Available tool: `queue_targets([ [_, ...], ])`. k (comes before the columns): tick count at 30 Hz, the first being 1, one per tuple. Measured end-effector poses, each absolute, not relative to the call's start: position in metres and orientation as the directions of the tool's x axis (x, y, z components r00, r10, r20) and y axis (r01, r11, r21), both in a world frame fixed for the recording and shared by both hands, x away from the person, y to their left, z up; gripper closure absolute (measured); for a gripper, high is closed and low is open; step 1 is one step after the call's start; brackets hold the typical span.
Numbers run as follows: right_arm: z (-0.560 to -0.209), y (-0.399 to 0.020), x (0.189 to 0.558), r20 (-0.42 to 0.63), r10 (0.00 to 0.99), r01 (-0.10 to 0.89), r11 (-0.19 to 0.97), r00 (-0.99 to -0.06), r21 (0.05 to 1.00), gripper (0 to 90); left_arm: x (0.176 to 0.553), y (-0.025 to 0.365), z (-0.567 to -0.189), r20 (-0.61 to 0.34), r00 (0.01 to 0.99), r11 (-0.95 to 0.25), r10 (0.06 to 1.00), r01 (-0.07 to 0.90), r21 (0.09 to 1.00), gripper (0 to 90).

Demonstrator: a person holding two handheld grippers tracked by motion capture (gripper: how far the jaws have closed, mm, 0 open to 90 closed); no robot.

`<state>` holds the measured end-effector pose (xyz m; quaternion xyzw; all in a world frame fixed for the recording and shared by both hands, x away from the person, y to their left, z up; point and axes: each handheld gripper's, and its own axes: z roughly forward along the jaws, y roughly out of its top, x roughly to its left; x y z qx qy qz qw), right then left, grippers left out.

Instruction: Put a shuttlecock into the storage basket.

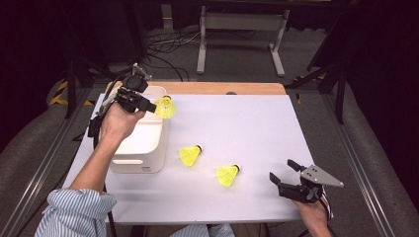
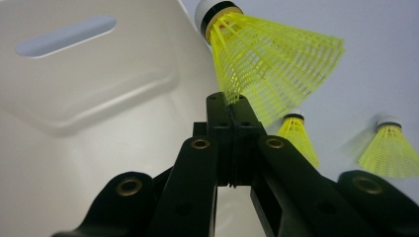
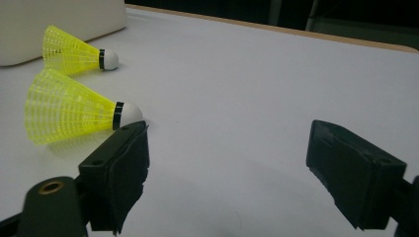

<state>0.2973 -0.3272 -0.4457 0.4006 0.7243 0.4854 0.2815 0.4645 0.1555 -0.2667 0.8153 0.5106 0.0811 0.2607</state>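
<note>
At the near right of the desk point(image 1: 257, 123), the right gripper point(image 1: 285, 171) stood with jaws wide and nothing between them. Left of it lay two yellow shuttlecocks point(image 1: 228, 175), clear of the white bin point(image 1: 150, 163). Farther left, the left gripper point(image 1: 148, 105) pinched a third shuttlecock point(image 1: 166, 107) by its skirt over the bin's far right rim; the person's hand hid much of the bin's inside.

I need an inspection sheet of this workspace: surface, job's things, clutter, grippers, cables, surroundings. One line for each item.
Surface: white table top, wooden far edge.
Job's things: held shuttlecock at the white bin rim; two shuttlecocks lying on the table.
Clutter: nothing seen.
Grippers: left gripper shut on the held shuttlecock's skirt; right gripper open, nothing between its jaws, near the table's front right.
Cables: floor cables beyond the table.
Surroundings: white frame legs, dark room.
</note>
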Motion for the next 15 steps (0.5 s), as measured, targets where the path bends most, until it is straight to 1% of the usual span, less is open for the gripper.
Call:
queue_targets([
  [15,-0.446,-0.327,0.297,-0.019,0.854,0.307,0.208,-0.520,0.929,17.2,0.465,0.170,-0.270,-0.142,0.434,-0.311,0.889,0.803,0.508,90.0],
])
